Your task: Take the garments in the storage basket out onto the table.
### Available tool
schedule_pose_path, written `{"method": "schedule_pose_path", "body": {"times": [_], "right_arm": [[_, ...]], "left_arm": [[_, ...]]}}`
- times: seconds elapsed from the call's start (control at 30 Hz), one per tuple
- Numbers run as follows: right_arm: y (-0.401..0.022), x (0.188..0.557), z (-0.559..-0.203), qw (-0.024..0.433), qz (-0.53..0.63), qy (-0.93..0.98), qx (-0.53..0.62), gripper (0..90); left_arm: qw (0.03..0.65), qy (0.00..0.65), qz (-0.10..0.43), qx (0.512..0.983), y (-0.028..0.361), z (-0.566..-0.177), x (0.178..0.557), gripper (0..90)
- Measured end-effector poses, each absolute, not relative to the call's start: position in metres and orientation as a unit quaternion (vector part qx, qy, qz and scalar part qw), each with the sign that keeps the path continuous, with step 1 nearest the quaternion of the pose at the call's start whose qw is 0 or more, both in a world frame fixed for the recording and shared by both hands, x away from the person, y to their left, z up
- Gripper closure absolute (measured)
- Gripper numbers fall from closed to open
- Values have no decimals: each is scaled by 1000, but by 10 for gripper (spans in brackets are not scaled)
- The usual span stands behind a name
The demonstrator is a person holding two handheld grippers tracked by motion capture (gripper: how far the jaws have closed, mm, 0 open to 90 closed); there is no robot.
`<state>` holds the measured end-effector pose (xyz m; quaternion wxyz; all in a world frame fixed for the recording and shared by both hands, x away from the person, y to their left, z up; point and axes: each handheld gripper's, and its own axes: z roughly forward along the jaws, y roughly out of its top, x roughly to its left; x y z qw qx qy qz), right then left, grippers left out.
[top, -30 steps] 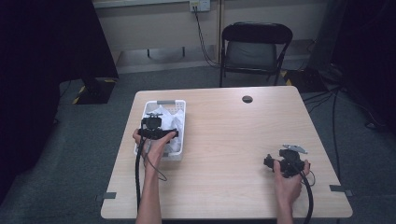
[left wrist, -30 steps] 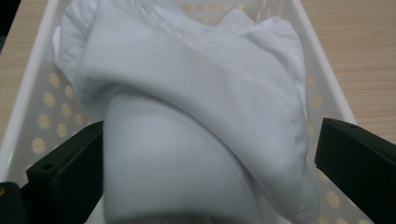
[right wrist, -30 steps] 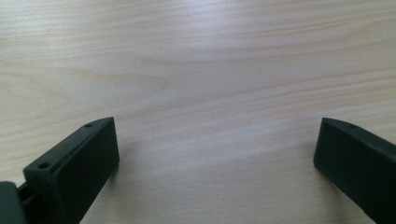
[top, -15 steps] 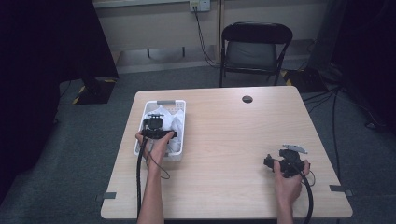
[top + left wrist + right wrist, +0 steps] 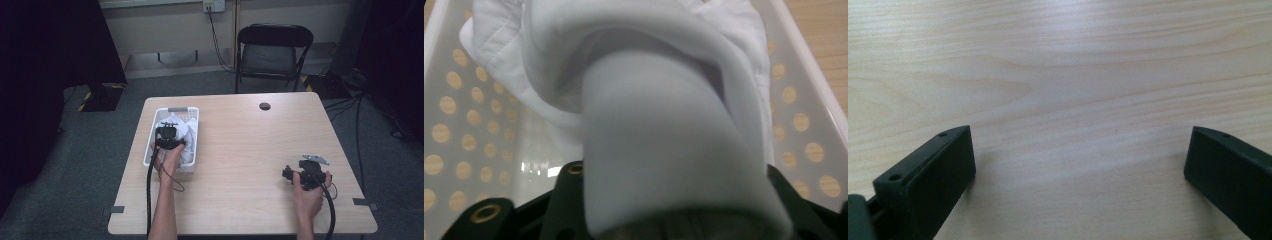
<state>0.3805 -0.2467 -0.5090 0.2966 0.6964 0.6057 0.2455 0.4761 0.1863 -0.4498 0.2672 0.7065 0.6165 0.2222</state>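
High view: my left gripper (image 5: 169,134) sits inside the white perforated basket (image 5: 194,136) at the left of the wooden surface (image 5: 240,150), among the white cloth (image 5: 186,131) heaped in it. My left hand (image 5: 167,159) grips the tool from the near end of the basket. My right gripper (image 5: 300,172) rests well apart, near the right edge of the surface, with my right hand (image 5: 310,192) behind it. A black folding chair (image 5: 272,50) stands beyond the far edge.

Left gripper view: a thick fold of the white cloth (image 5: 664,150) fills the space between the fingers, which have just been closing and now pinch it on both sides. The black finger bases show at the bottom, left and right of the fold. The rest of the cloth lies bunched behind it, against the basket's dotted walls (image 5: 454,120).

Right gripper view: my right gripper (image 5: 1080,165) points down at bare wood (image 5: 1058,75). Its fingers (image 5: 928,180) stand spread wide, one at each lower corner, with nothing between them.
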Motion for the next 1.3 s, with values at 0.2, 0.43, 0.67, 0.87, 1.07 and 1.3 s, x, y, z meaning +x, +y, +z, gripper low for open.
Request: {"method": "schedule_pose_path", "body": {"times": [0.2, 0.43, 0.67, 0.87, 1.07, 1.3], "right_arm": [[-247, 380, -509, 296, 246, 606, 697, 0], [-247, 381, -509, 297, 245, 606, 696, 0], [-247, 381, -509, 297, 245, 606, 696, 0], [-247, 381, -509, 297, 245, 606, 696, 0], [-247, 381, -509, 297, 245, 606, 696, 0], [-247, 381, -509, 297, 245, 606, 696, 0]], "left_arm": [[277, 615, 222, 703, 187, -449, 475, 710], [297, 620, 219, 692, 189, -445, 473, 735], [311, 618, 219, 688, 189, -441, 469, 738], [331, 618, 214, 680, 195, -442, 465, 737], [344, 615, 218, 675, 196, -438, 461, 738], [351, 611, 226, 673, 197, -430, 456, 743]]}}
